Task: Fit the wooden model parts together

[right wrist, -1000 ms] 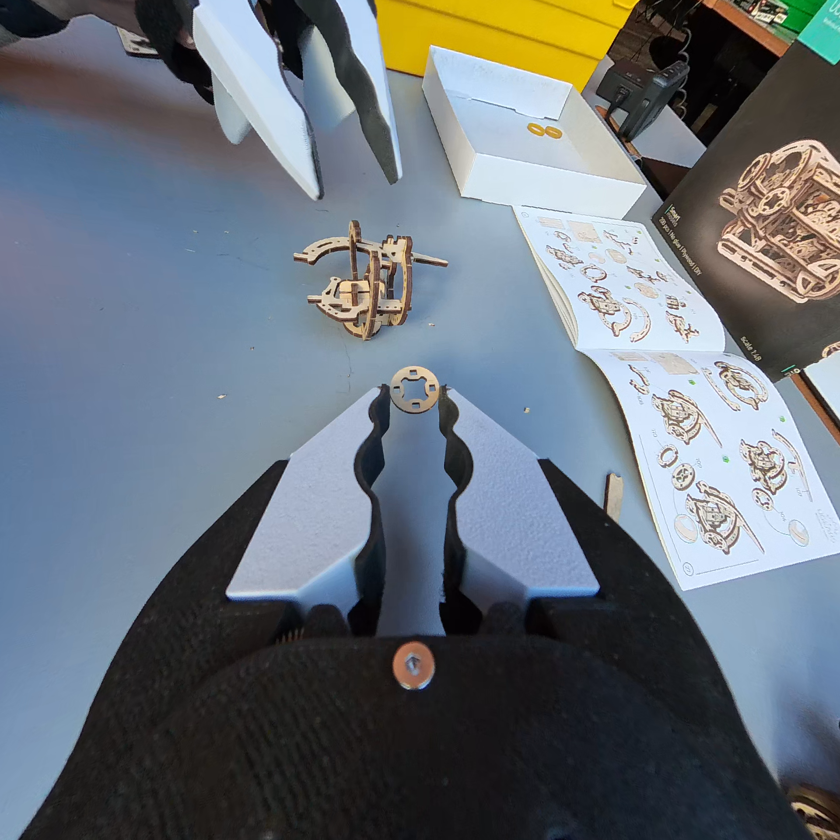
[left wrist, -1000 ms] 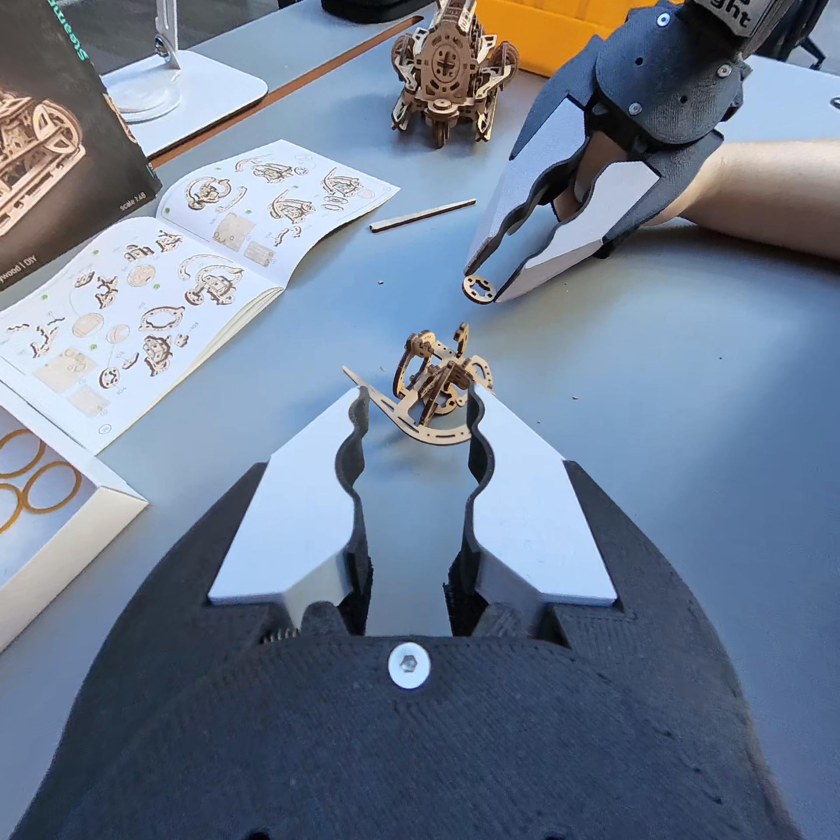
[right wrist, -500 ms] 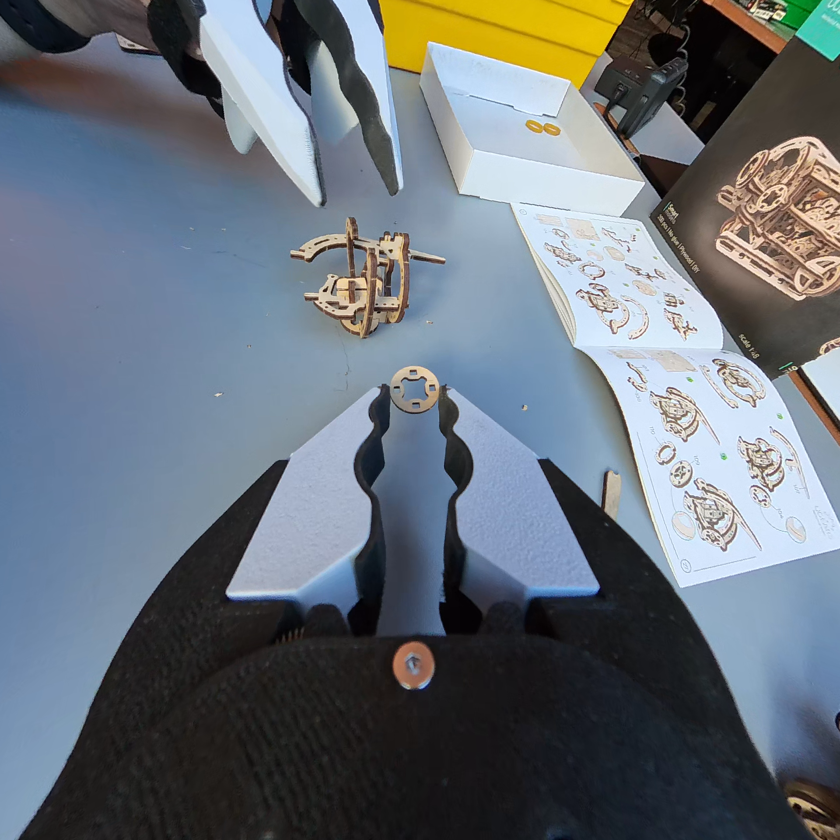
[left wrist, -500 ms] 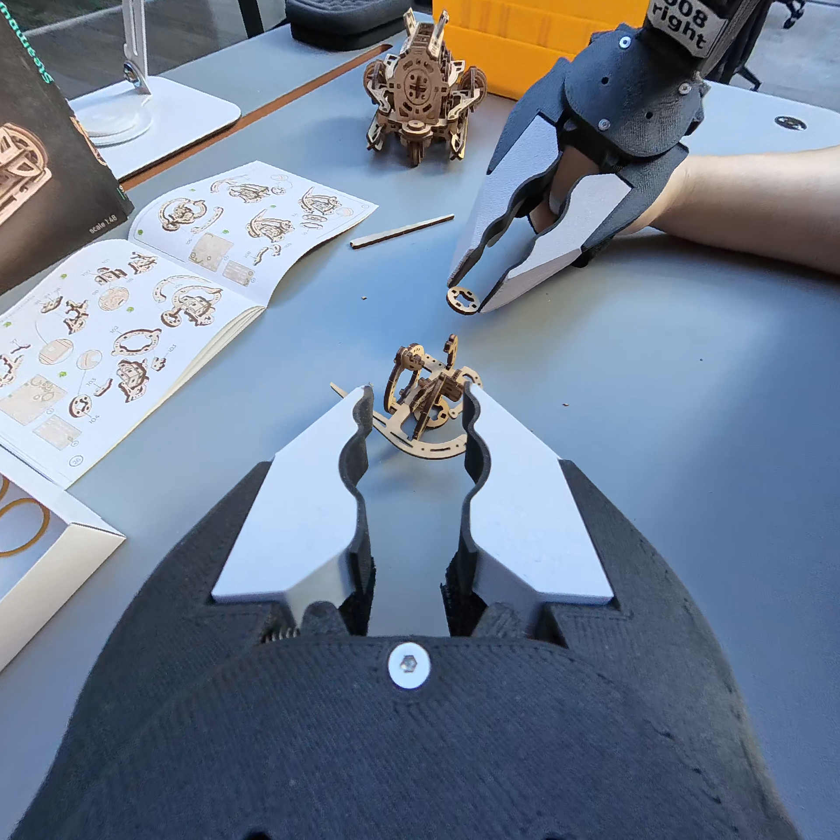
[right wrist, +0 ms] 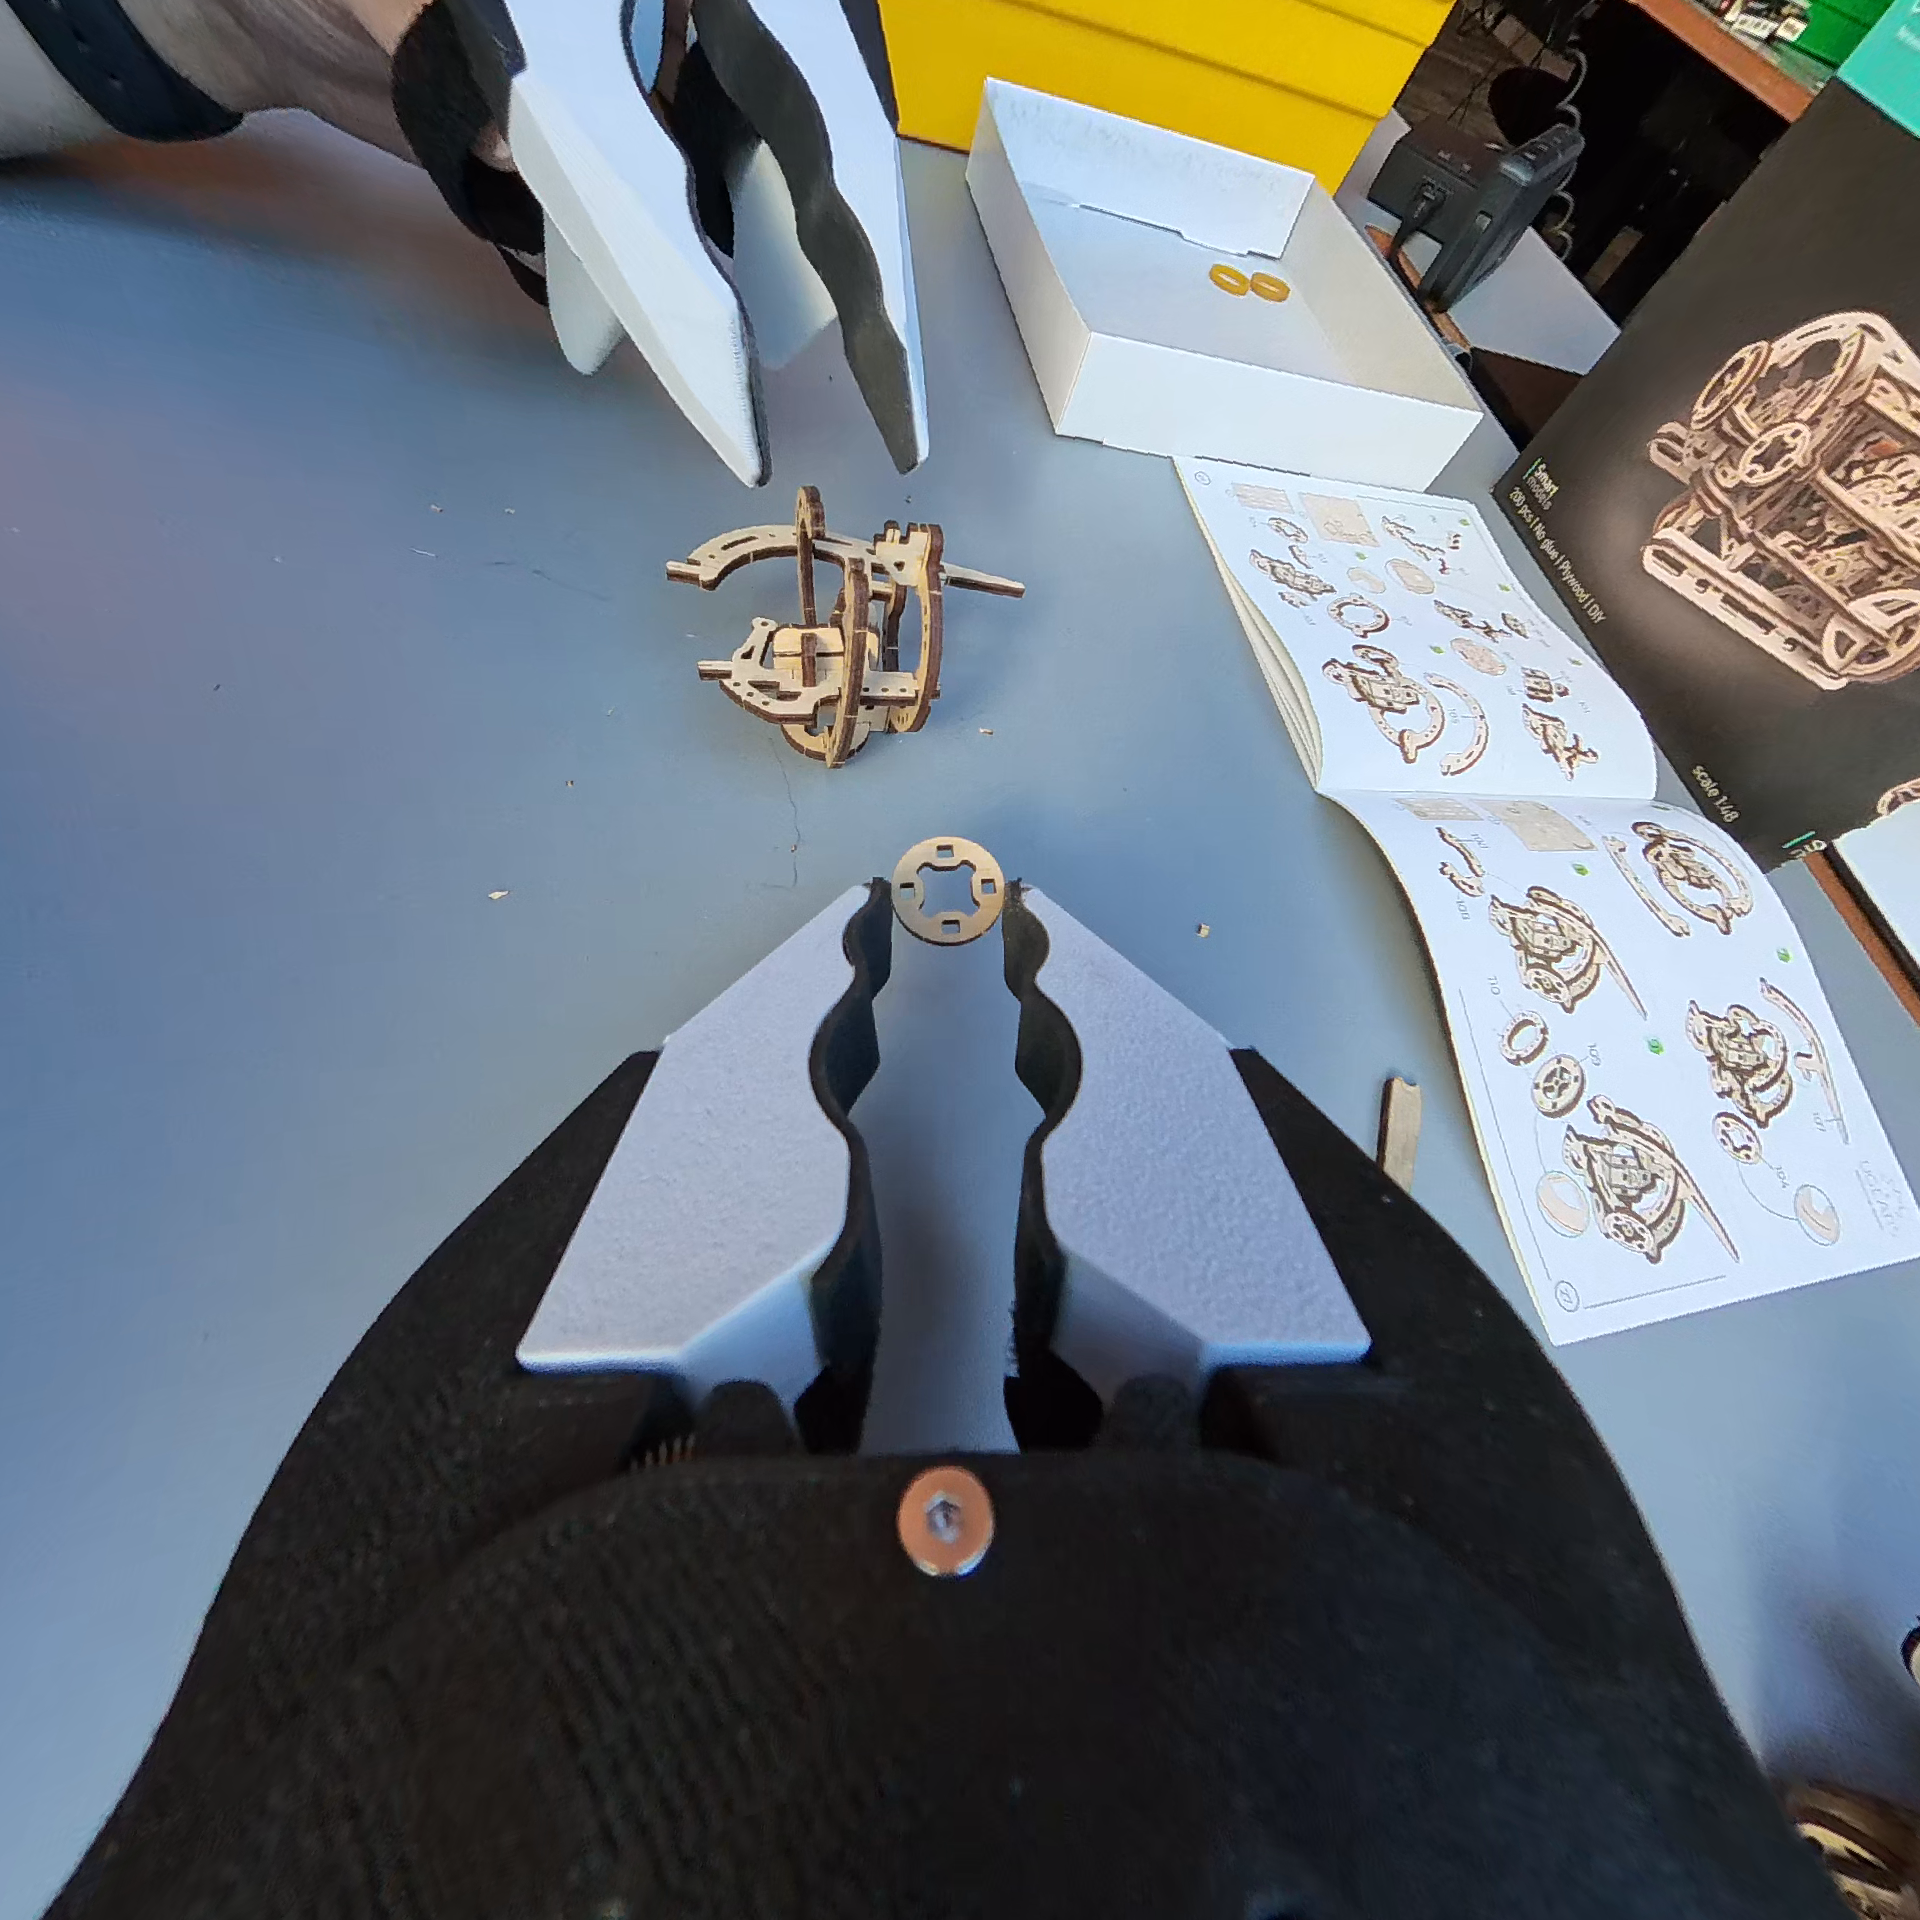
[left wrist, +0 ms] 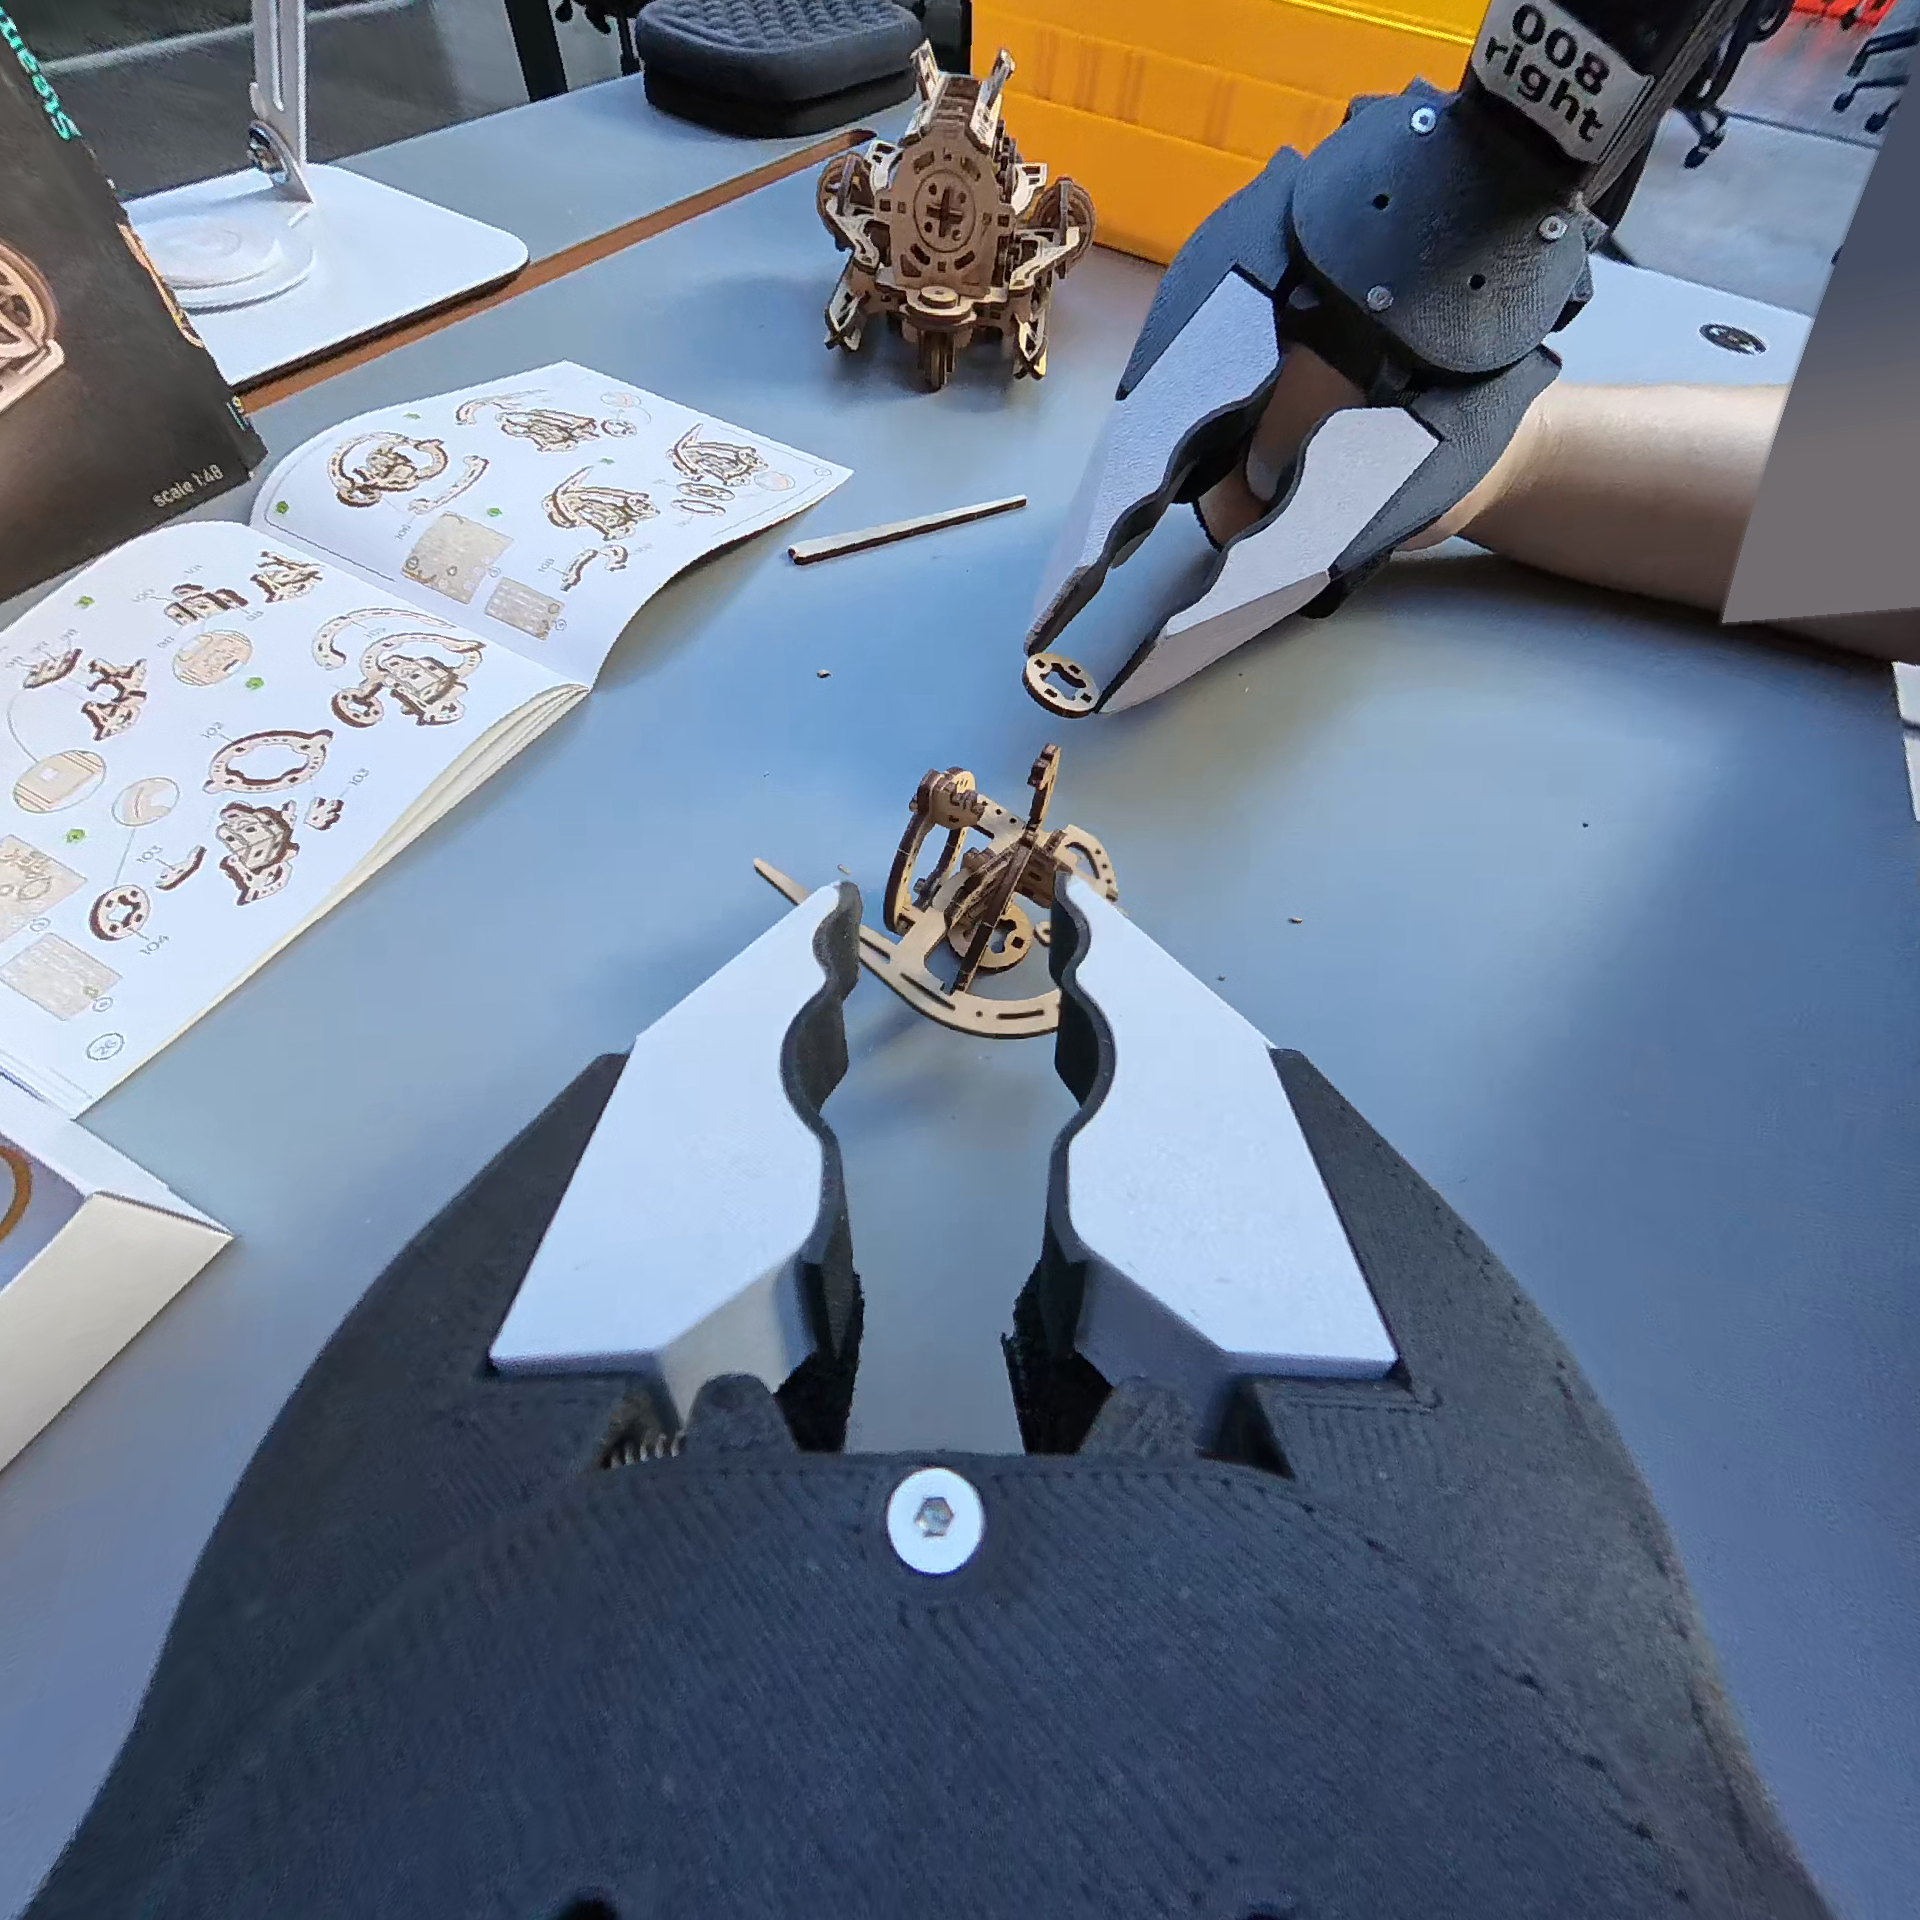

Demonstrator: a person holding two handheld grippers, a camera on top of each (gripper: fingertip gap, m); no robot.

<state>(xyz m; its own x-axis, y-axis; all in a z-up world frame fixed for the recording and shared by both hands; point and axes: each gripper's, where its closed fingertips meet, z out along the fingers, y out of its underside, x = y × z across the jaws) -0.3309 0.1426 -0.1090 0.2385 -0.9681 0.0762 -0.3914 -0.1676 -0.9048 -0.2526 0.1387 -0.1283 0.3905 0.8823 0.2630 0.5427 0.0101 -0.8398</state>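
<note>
A small wooden sub-assembly [left wrist: 987,899] of curved laser-cut pieces lies on the grey table [left wrist: 1455,935]; it also shows in the right wrist view [right wrist: 831,634]. My left gripper [left wrist: 954,904] is open, its tips on either side of the assembly's near edge, not closed on it; it hangs above the assembly in the right wrist view [right wrist: 831,473]. My right gripper [right wrist: 948,894] is shut on a flat wooden ring [right wrist: 948,891] with a notched centre hole, held just short of the assembly. The ring [left wrist: 1060,684] and right gripper [left wrist: 1075,686] also show in the left wrist view.
An open instruction booklet [left wrist: 312,675] [right wrist: 1558,883] lies beside the work. A finished wooden model [left wrist: 951,223], a loose wooden stick [left wrist: 904,530], a white box [right wrist: 1195,301], a yellow bin [left wrist: 1195,114], the dark kit box [right wrist: 1766,488] and a white stand base [left wrist: 312,260] surround it. My hands' fingertips stand some 9 cm from each other. The finished wooden model [left wrist: 951,223] is about 25 cm from my right fingertips and 30 cm from my left.
My left gripper has moved forward and down, so its open tips now flank the sub-assembly. My right gripper keeps hold of the ring and has barely moved.
</note>
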